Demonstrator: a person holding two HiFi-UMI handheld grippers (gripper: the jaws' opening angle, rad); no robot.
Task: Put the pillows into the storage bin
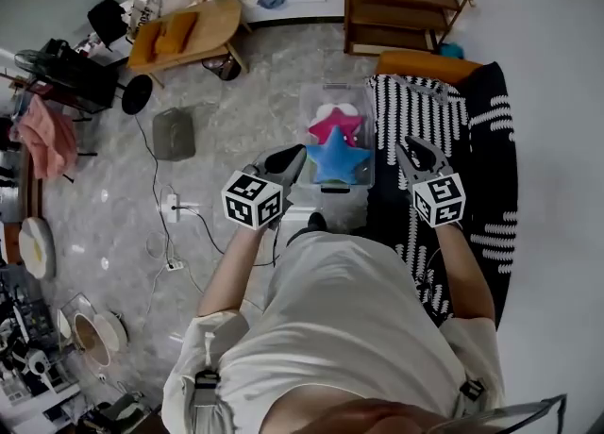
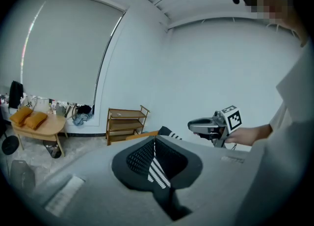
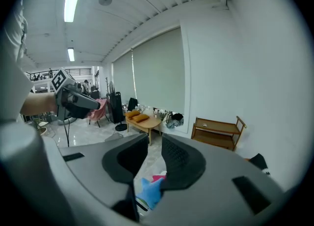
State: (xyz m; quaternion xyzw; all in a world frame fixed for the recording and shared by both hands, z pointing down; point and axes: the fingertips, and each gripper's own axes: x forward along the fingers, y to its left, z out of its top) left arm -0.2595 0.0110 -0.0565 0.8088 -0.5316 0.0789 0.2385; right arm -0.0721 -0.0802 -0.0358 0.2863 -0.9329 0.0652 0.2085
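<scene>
Head view: beside a black-and-white striped cover (image 1: pixel 444 130), the clear plastic storage bin (image 1: pixel 314 92) stands on the floor and holds a blue star-shaped pillow (image 1: pixel 338 160) and a pink star-shaped pillow (image 1: pixel 332 123). Flanking the bin, the left tongs (image 1: pixel 288 160) are closed to a slit and the right tongs (image 1: pixel 415 157) stand narrowly apart, both empty

Transparent glossy plastic storage bin (image 1: pixel 316 98). Blue star-shaped plush cloth pillow (image 1: pixel 337 160) and pink star-shaped plush cloth pillow (image 1: pixel 332 123): soft, matt. Black-and-white striped woven cloth cover (image 1: pixel 444 125): matt. Brown wooden shelf rack (image 1: pixel 396 8): smooth. Grey stone floor (image 1: pixel 226 130): polished.
</scene>
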